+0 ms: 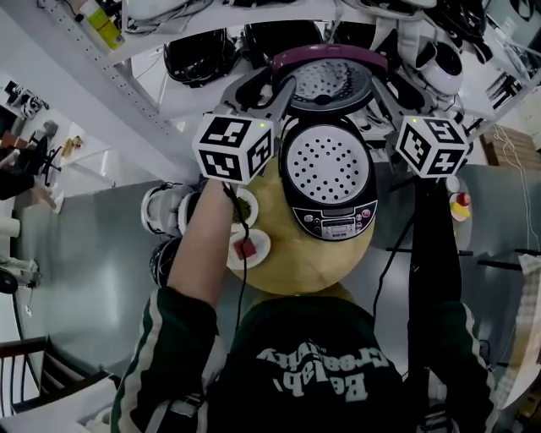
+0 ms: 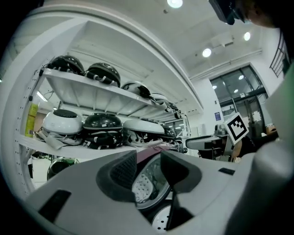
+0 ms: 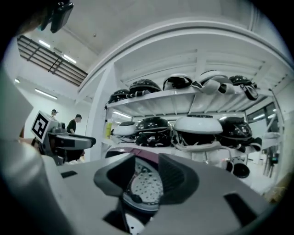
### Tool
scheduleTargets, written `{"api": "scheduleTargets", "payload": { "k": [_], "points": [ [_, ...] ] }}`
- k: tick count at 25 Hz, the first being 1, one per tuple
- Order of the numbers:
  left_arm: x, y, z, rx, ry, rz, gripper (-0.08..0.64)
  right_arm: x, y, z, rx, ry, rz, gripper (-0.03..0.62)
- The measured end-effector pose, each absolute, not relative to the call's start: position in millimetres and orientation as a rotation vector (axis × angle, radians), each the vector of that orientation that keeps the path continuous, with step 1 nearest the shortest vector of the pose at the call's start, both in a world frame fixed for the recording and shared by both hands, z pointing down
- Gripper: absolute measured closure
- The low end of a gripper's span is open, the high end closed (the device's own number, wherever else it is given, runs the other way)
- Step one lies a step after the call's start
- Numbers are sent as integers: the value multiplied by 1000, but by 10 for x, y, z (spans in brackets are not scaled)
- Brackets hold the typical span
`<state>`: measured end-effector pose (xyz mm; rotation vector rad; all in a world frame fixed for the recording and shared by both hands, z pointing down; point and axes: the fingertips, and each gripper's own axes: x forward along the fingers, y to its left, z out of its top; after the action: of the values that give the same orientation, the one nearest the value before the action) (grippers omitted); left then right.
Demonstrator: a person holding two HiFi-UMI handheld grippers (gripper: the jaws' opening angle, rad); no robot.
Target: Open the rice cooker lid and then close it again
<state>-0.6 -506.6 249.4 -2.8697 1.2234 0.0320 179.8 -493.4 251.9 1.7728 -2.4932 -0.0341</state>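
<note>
Fingers of left gripper and right gripper gape empty, tips indistinct beside raised lid.

Lighting was bright and even all round, mostly from round ceiling lights in the left gripper view and strip lights up left in the right gripper view. Both gripper views were heavy fisheye, so the shelf bowed into an arc and the corners went black. The jaws sat so close to the lens they looked soft, while the stuff behind stayed fairly sharp. In the head view the grey floor had a dull sheen, the rice cooker showed a very bright perforated plate, and the dark sweatshirt lost detail.
</note>
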Motion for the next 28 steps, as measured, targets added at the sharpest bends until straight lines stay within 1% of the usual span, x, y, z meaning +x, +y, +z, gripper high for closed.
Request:
{"api": "scheduleTargets", "payload": {
  "k": [6,9,14,18,28],
  "points": [
    [51,-5606,2380,-2880,1322,-1,404,1904,-5509,2318,1733,-2515,2,431],
    [103,-5841,2369,-2921,1337,-21,413,1985,-5789,2282,1746,-2506,30,410],
    [228,-6164,2491,-2948,1372,-118,417,2024,-6132,2472,1723,-2496,222,411],
    [255,-6225,2520,-3036,1404,8,457,2043,-6166,2528,1737,-2493,325,408],
    [261,-5968,2557,-3070,1387,17,456,2068,-5920,2577,1757,-2478,390,407]
  ]
}}
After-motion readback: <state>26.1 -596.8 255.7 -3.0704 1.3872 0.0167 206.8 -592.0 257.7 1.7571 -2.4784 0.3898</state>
